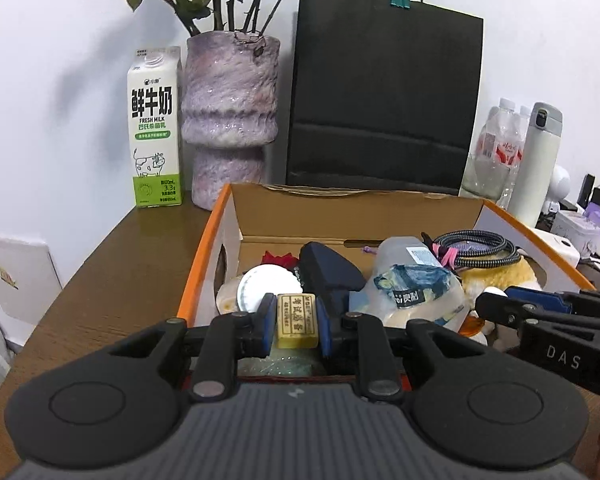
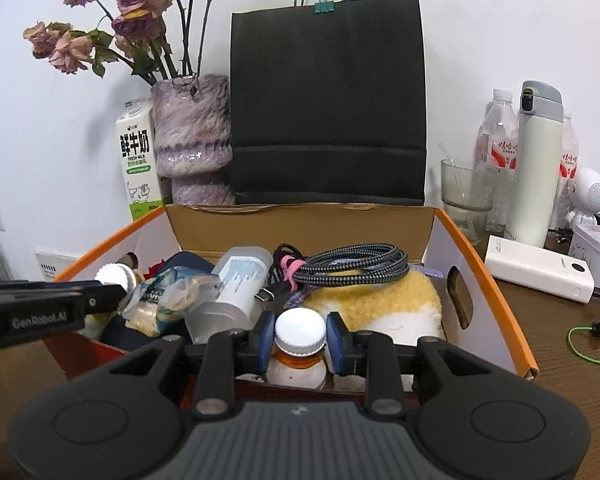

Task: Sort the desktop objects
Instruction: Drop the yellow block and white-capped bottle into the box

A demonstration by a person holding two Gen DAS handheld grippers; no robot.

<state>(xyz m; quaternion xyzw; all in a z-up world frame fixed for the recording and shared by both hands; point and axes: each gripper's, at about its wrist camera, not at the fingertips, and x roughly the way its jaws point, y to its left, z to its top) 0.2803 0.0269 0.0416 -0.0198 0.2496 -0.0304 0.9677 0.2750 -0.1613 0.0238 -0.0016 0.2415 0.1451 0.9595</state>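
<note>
An orange-rimmed cardboard box [image 1: 204, 248] [image 2: 488, 280] on the desk holds several objects: a coiled braided cable [image 2: 356, 266], a yellow plush toy [image 2: 384, 300], a clear plastic bottle [image 1: 416, 280], a snack bag [image 2: 172, 292] and a dark case [image 1: 328, 272]. My left gripper [image 1: 296, 322] is shut on a small yellow eraser [image 1: 295, 320] over the box's near edge. My right gripper [image 2: 300, 340] is shut on a white-capped orange bottle [image 2: 300, 330] over the box's near side. The right gripper also shows in the left wrist view [image 1: 496, 304].
Behind the box stand a milk carton [image 1: 154, 128], a purple vase [image 1: 230, 120] with dried roses, and a black paper bag [image 1: 384, 100]. At right are water bottles [image 2: 500, 140], a white thermos [image 2: 536, 168], a glass [image 2: 466, 196], a white power bank [image 2: 540, 272] and a green cable [image 2: 584, 340].
</note>
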